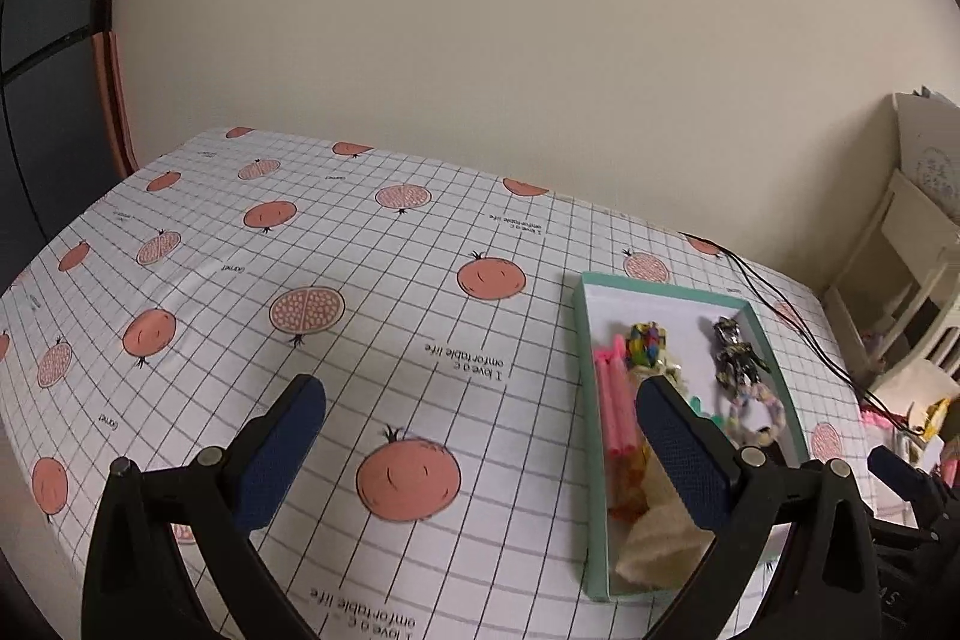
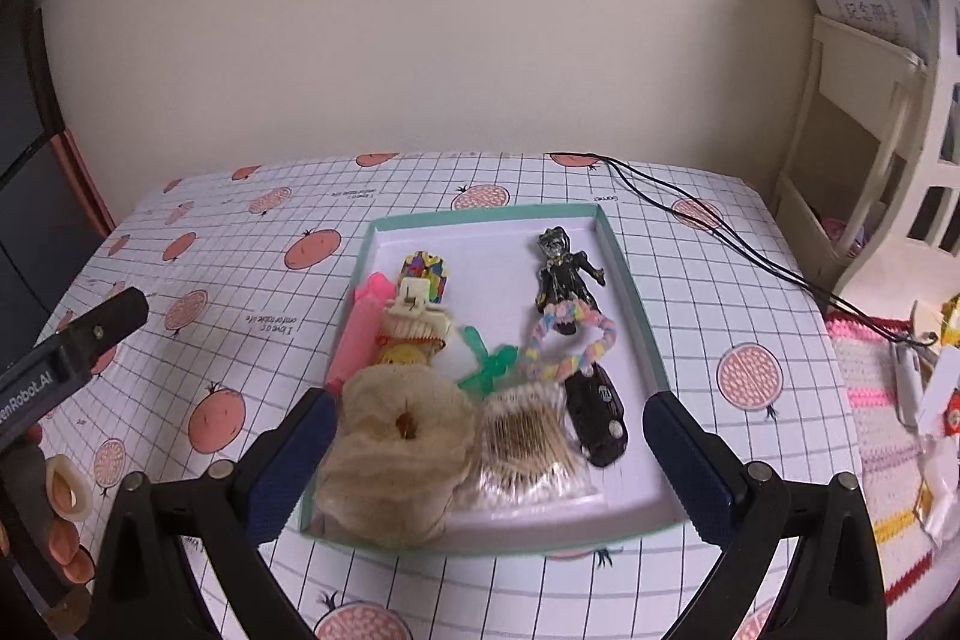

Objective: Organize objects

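A grid-patterned tablecloth (image 2: 690, 280) printed with pink pomegranates covers the tabletop. A thin black cord (image 2: 708, 226) trails across its far right corner. Beyond that stands a cream shelf unit (image 2: 852, 112) against the plain beige wall (image 2: 420, 10), and a striped crocheted mat (image 2: 882, 436) lies at the right edge.

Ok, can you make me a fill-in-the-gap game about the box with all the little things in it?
1. The rim of the box is coloured ____.
2. The tablecloth has a grid and orange ____ printed on it.
3. The cream scrunchie lies at the box's near-____ corner.
4. Both the left gripper and the right gripper are ____, holding nothing.

Missing words: teal; fruits; left; open
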